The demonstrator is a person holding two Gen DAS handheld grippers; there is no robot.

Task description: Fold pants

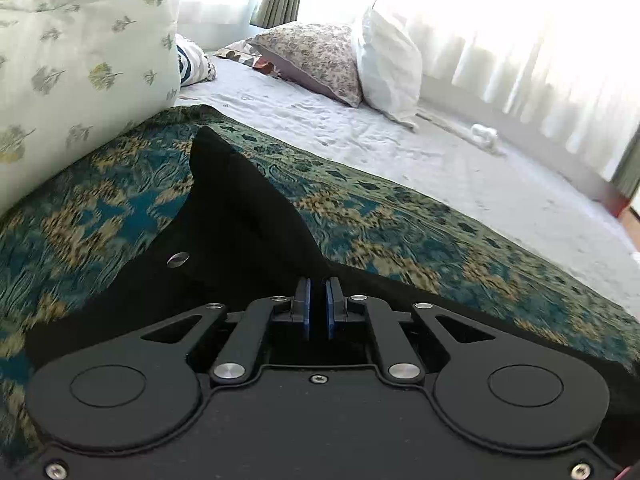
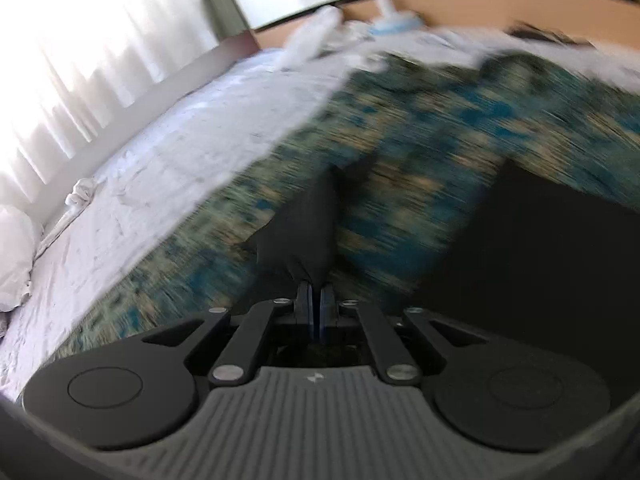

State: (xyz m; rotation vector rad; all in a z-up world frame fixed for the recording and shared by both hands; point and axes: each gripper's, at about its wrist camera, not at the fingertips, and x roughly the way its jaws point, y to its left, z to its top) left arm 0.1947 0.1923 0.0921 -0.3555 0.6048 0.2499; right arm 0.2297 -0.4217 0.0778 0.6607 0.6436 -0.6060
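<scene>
Black pants lie on a blue-green and gold patterned blanket; a silver button shows near the waistband. My left gripper is shut on the pants' edge, its blue pads pinching the black cloth, which rises in a peak ahead of it. In the right wrist view my right gripper is shut on a raised fold of the pants. More of the pants lies flat at the right on the blanket. That view is motion-blurred.
A pale leaf-print pillow rests at the left on the blanket. A floral pillow and a white pillow lie further back on the white sheet. Bright curtained windows stand behind. A wooden headboard shows in the right wrist view.
</scene>
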